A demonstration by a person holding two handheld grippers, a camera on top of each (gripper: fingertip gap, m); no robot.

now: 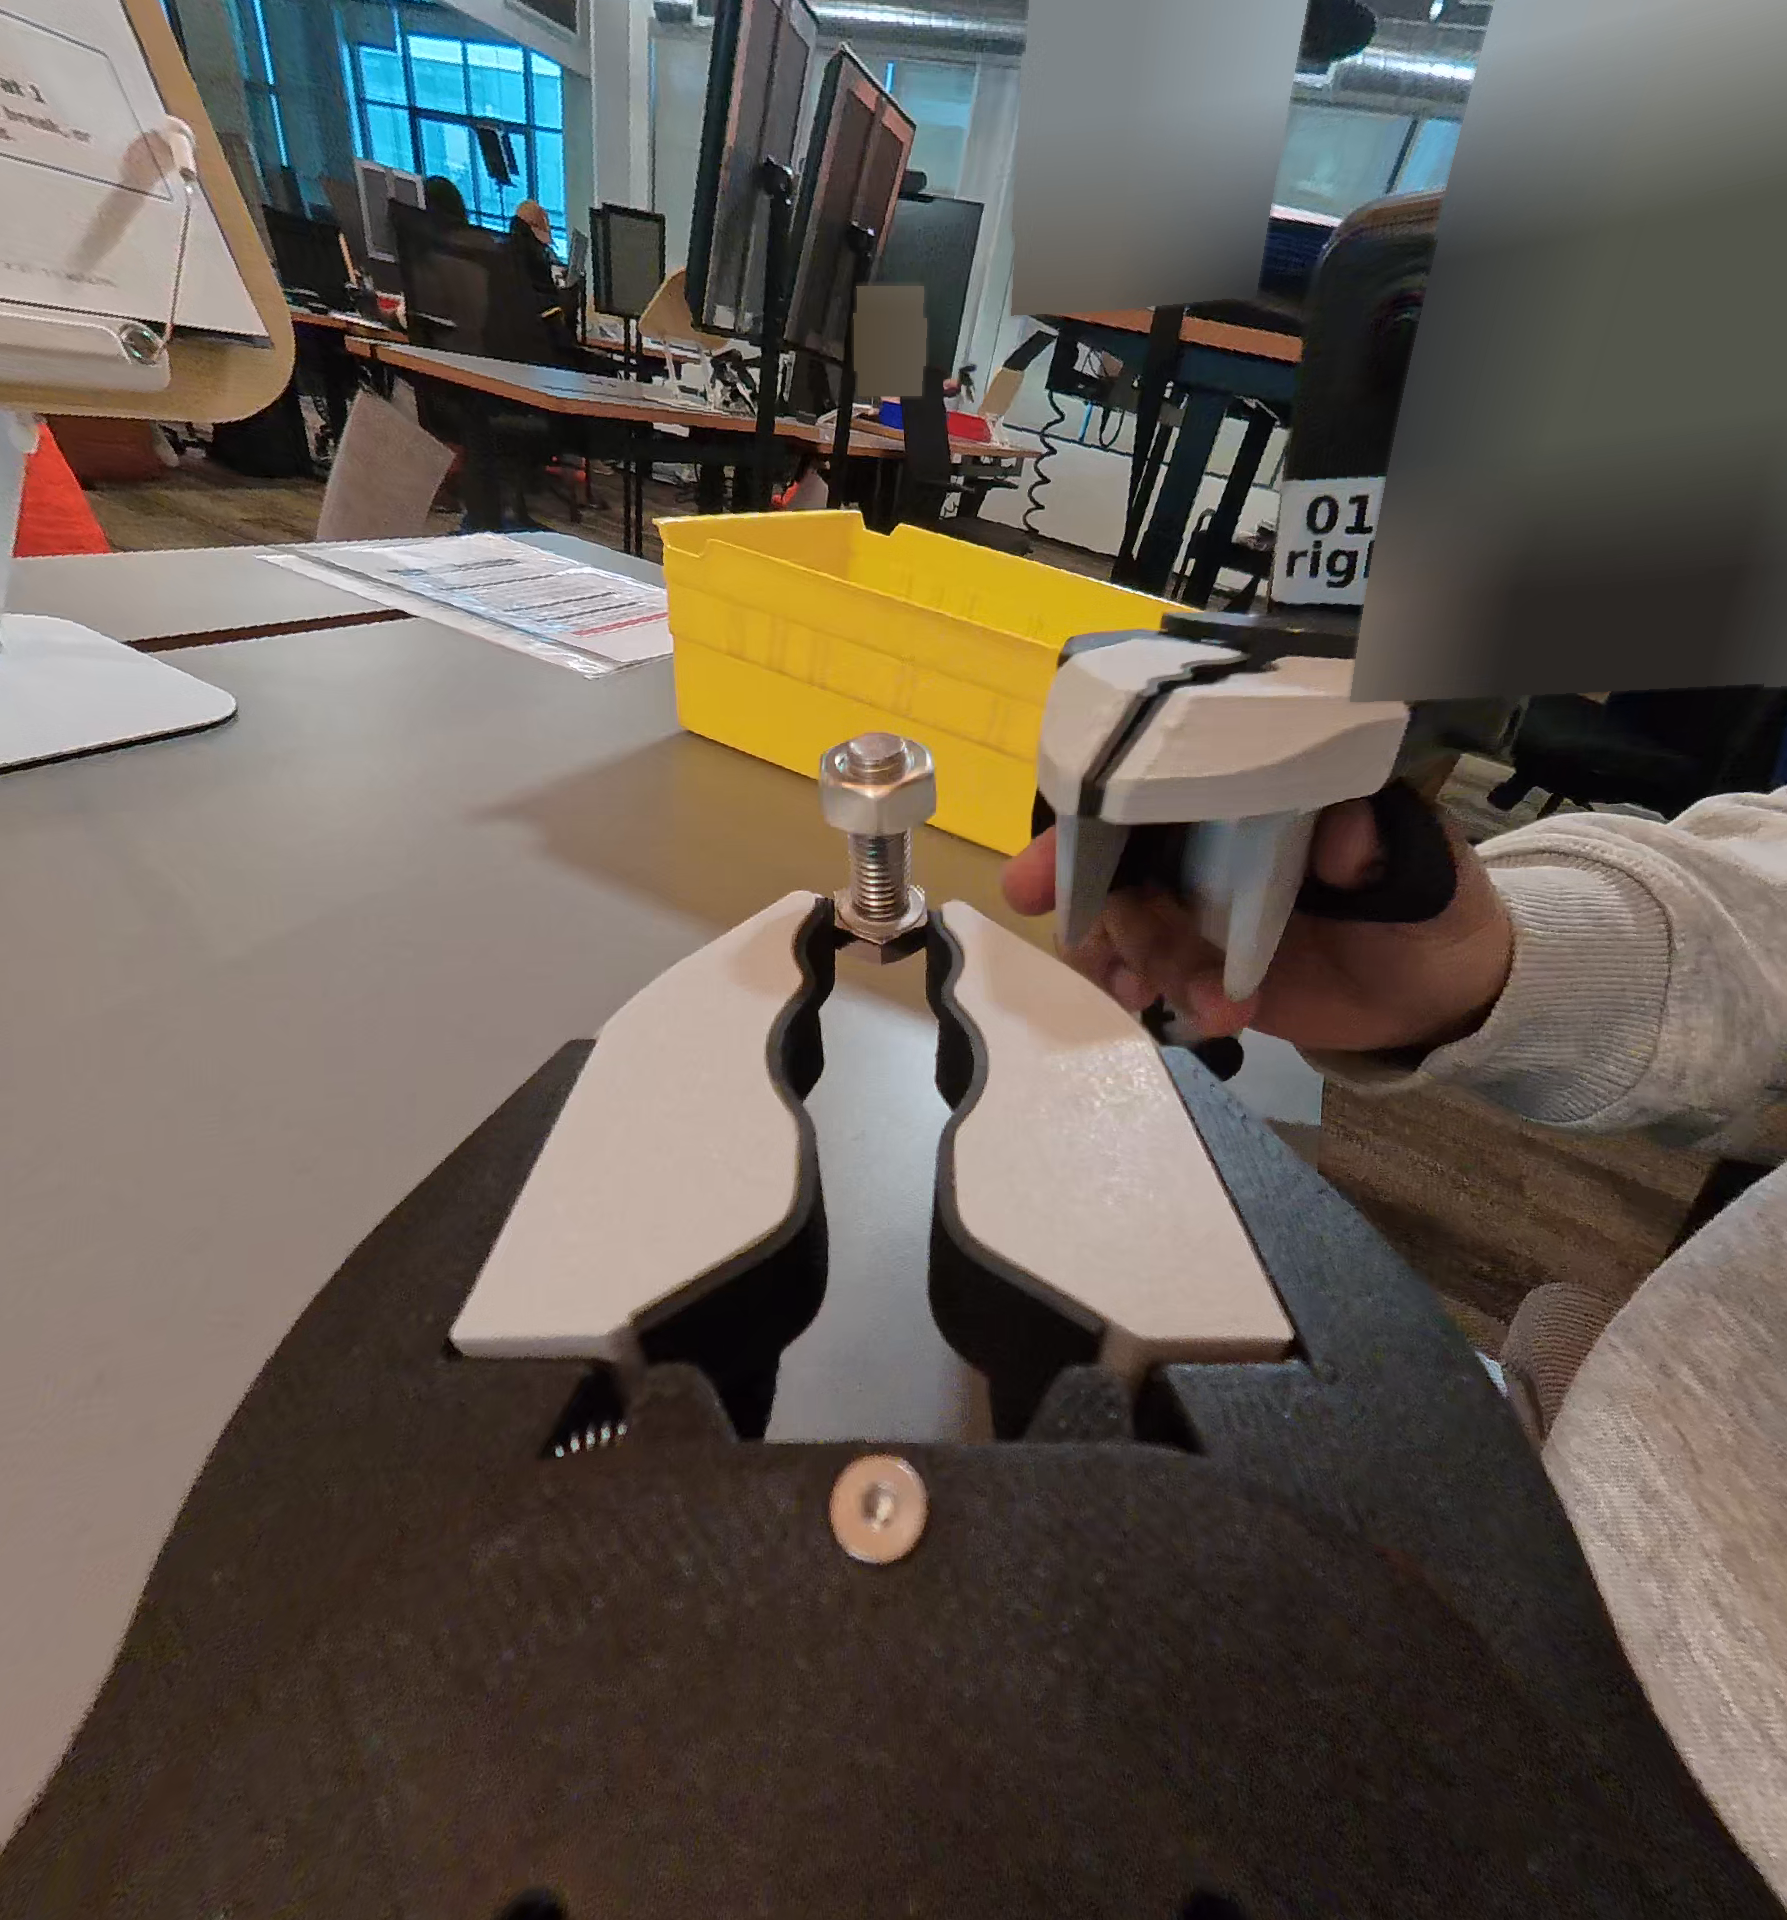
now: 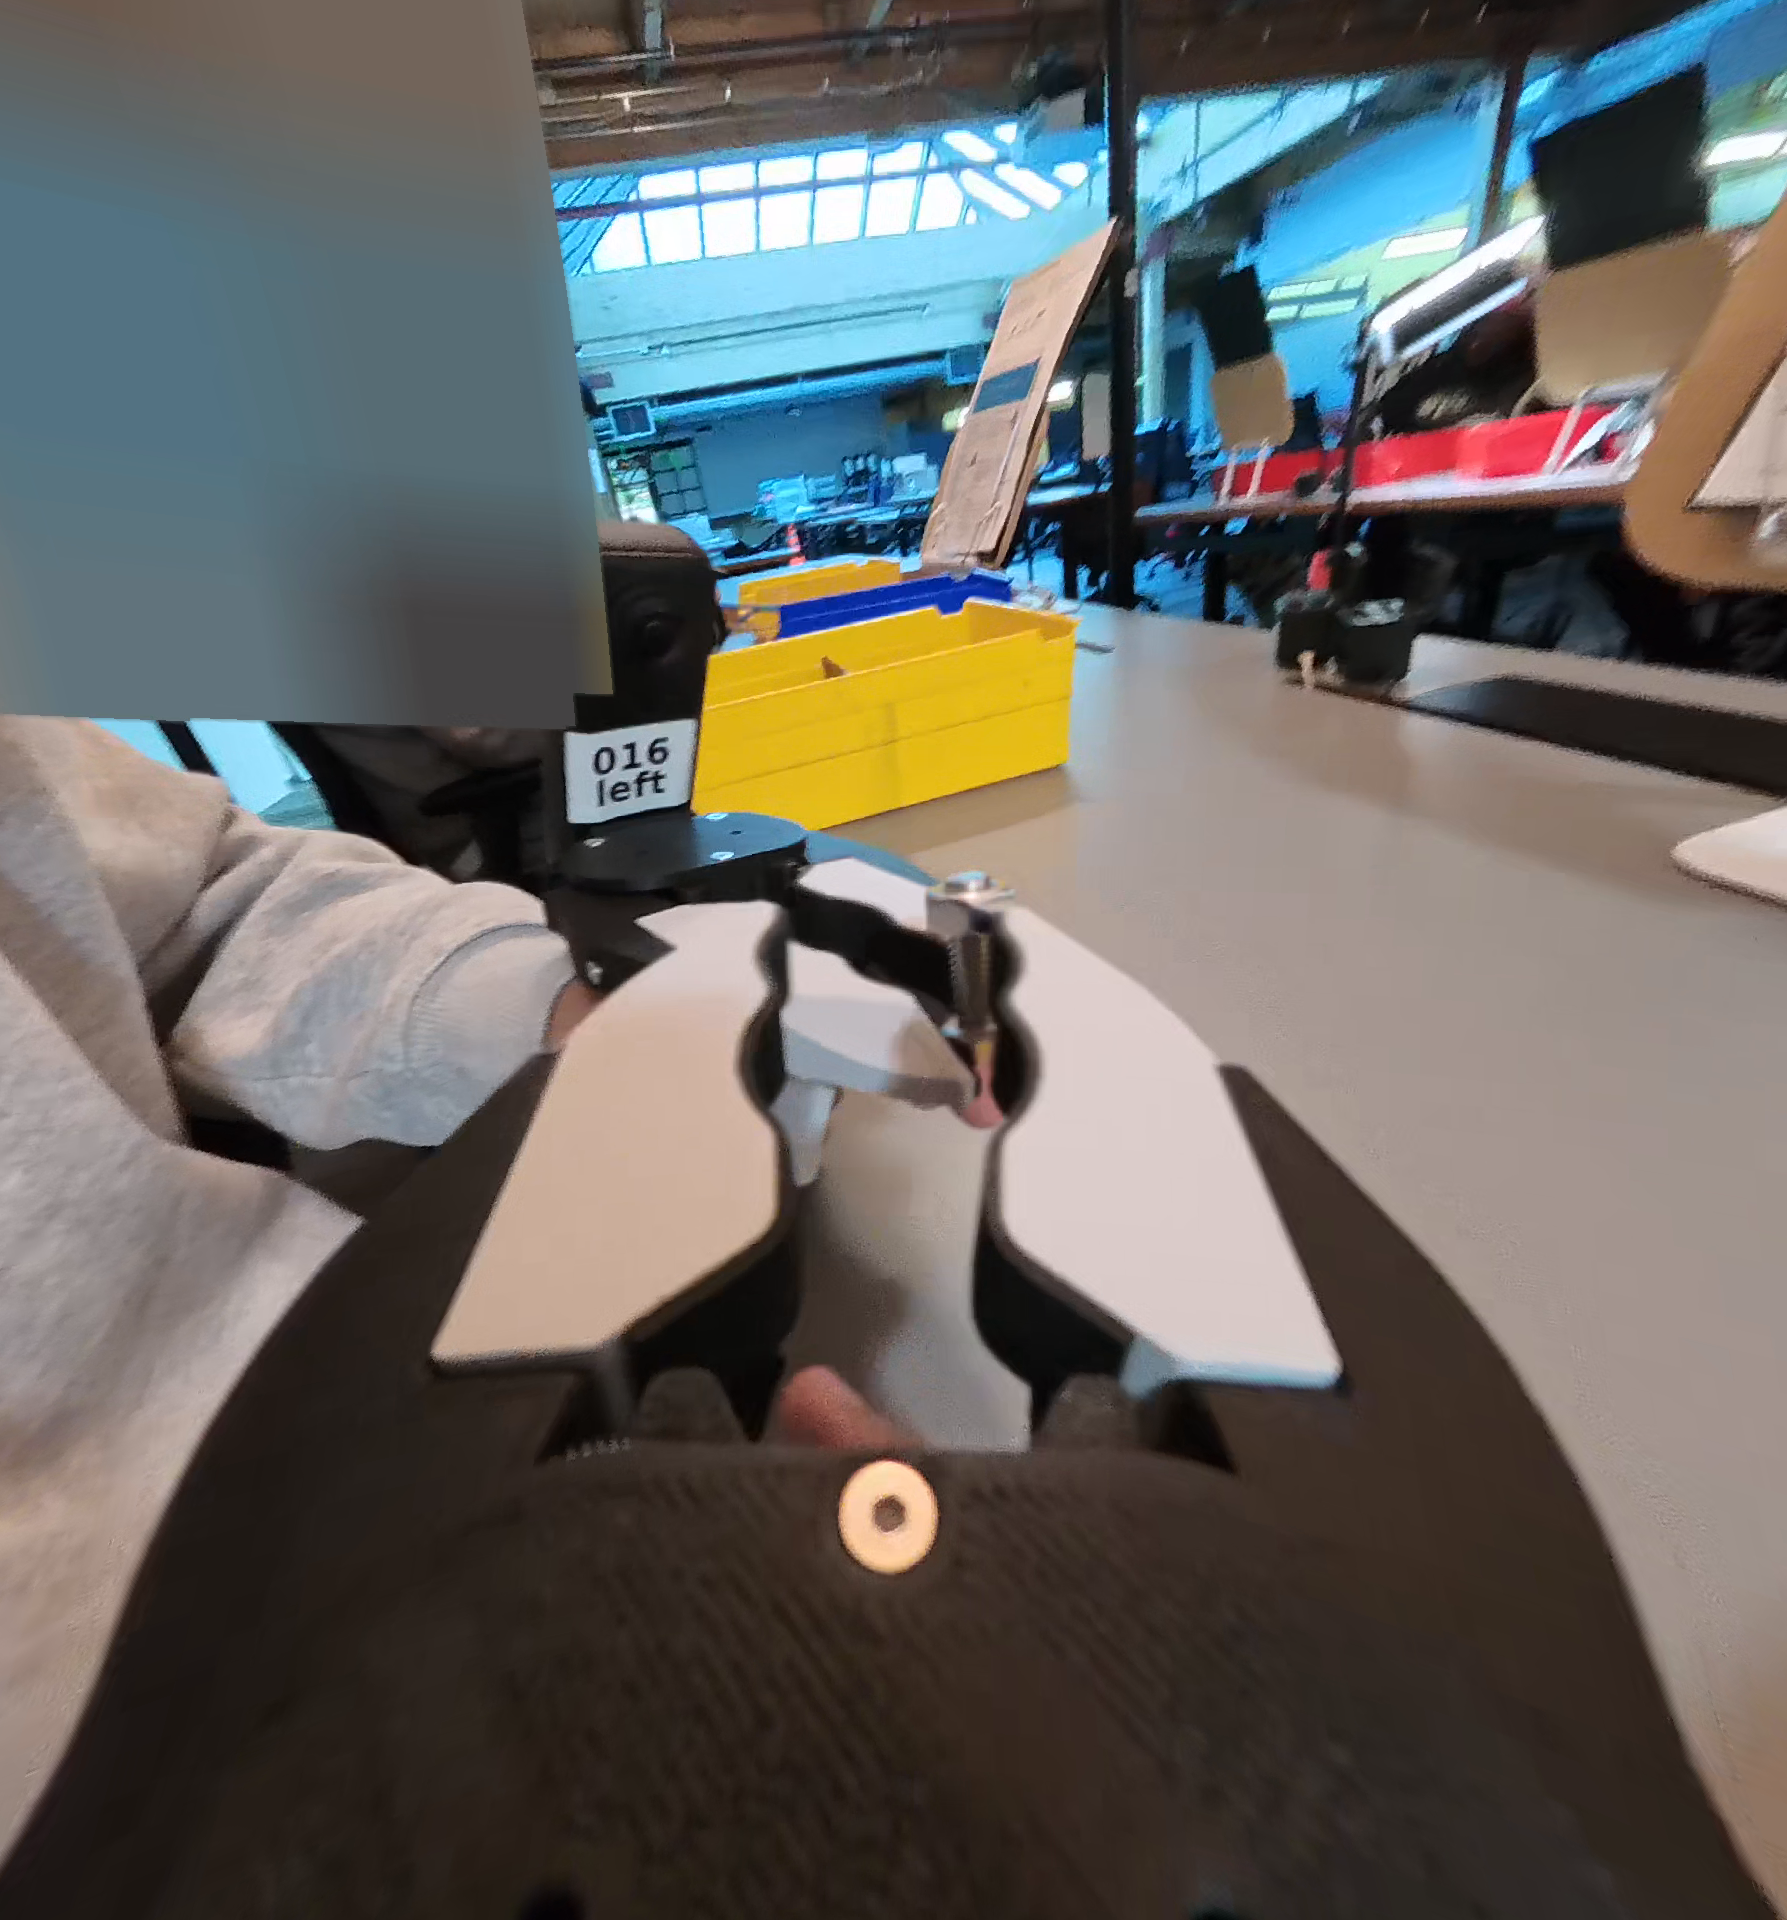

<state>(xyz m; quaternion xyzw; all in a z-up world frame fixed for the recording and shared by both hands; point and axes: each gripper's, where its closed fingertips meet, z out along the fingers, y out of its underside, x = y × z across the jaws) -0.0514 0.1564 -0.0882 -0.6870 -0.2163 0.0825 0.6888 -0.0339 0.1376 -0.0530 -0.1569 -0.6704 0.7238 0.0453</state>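
Observation:
In the left wrist view my left gripper (image 1: 876, 920) is shut on the hex head of a steel bolt (image 1: 873, 862). The bolt stands upright above the grey table (image 1: 297, 883), with a silver nut (image 1: 876, 784) at the top of its thread. My right gripper (image 1: 1107, 727), held in a person's hand, hovers to the right of the bolt and does not touch it. In the right wrist view the right gripper (image 2: 889, 925) is open with nothing between its pads. The bolt (image 2: 972, 966) and the left gripper's fingers (image 2: 868, 1049) show beyond the gap.
A yellow bin (image 1: 868, 634) stands on the table behind the bolt and also shows in the right wrist view (image 2: 889, 707), with a blue bin (image 2: 889, 613) behind it. A white stand (image 1: 58, 707) and a laminated sheet (image 1: 515, 597) are at the left. A black mat (image 2: 1647, 727) lies far right. Both grippers' tips are close together, under 4 cm apart.

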